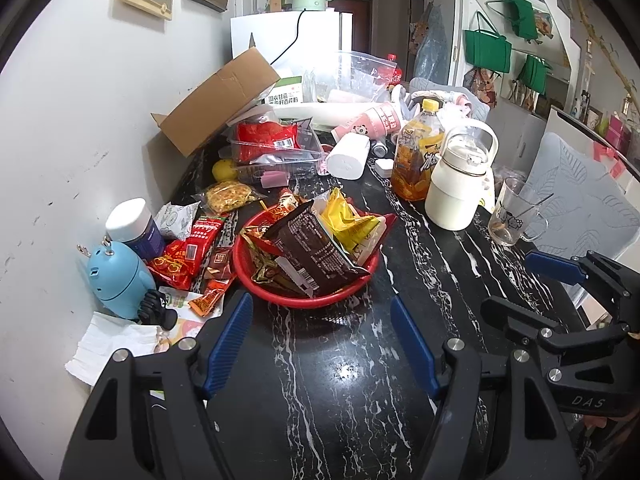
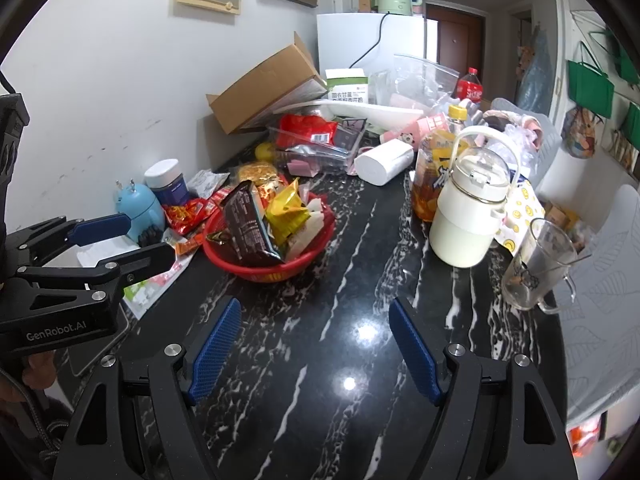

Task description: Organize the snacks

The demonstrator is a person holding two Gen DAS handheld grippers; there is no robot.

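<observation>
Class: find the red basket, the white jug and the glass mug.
red basket [image 1: 298, 300], left wrist view, front rim.
white jug [image 2: 464, 224], right wrist view, body.
glass mug [image 2: 532, 276], right wrist view, side wall.

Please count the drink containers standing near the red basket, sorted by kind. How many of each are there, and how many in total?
White jug with handle: 1
Yellow-capped tea bottle: 1
Glass mug: 1
Red-capped cola bottle: 1
Total: 4

"das" is printed on the right gripper [image 1: 532, 280], right of the left claw. "genrobot.ai" marks the left gripper [image 2: 148, 236], left of the right claw.
</observation>
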